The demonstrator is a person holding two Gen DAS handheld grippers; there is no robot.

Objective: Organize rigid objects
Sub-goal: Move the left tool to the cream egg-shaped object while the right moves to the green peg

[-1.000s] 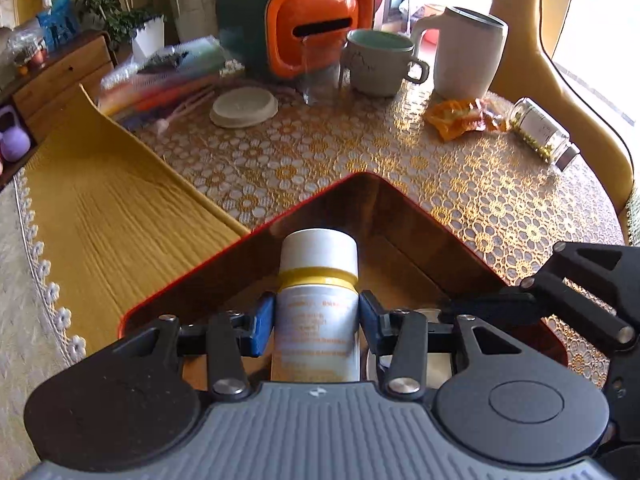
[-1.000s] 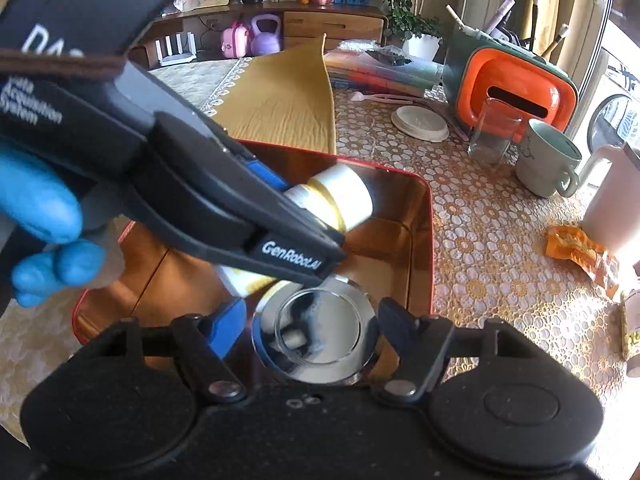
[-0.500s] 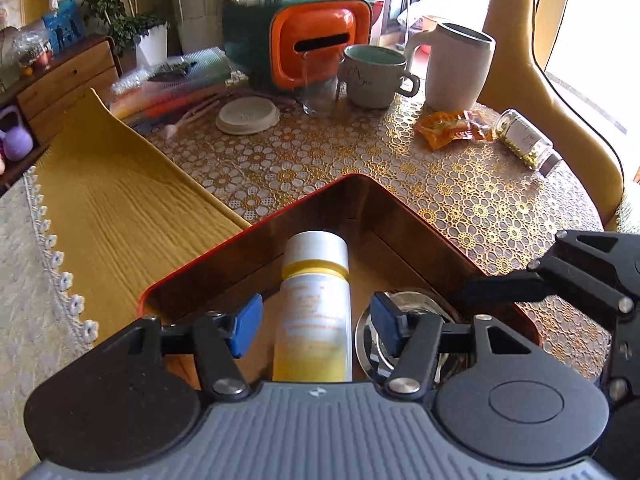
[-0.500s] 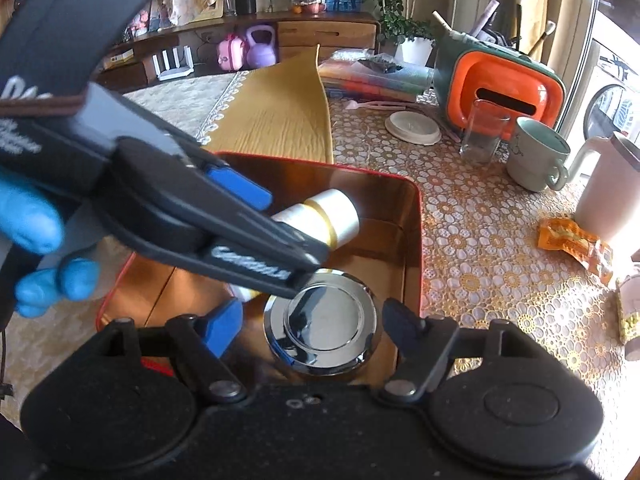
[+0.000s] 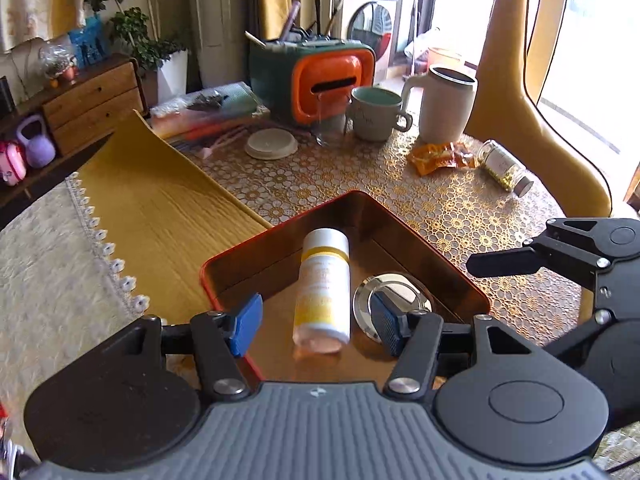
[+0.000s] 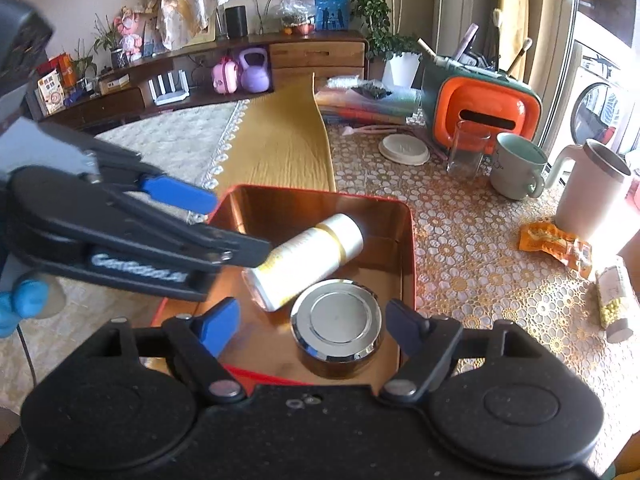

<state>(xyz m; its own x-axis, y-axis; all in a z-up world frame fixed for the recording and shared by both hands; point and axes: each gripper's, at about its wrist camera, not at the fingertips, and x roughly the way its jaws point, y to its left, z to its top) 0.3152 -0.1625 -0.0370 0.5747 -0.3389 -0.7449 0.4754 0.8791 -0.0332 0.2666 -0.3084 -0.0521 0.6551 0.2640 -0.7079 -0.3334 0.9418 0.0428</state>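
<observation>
Covering the round table (image 5: pixel 460 208): gold lace cloth (image 6: pixel 472 264), red-rimmed tin (image 6: pixel 408 240).

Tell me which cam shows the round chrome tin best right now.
Right wrist: the round chrome tin sits unobstructed in the tray, with lid and side wall visible. Left wrist shows only part of its lid, the rest behind that gripper's blue pad.

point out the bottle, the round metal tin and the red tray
bottle (image 5: pixel 322 284), left wrist view, on its label
round metal tin (image 6: pixel 337 317), right wrist view, on its lid
red tray (image 6: pixel 407 248), right wrist view, on its right wall
</observation>
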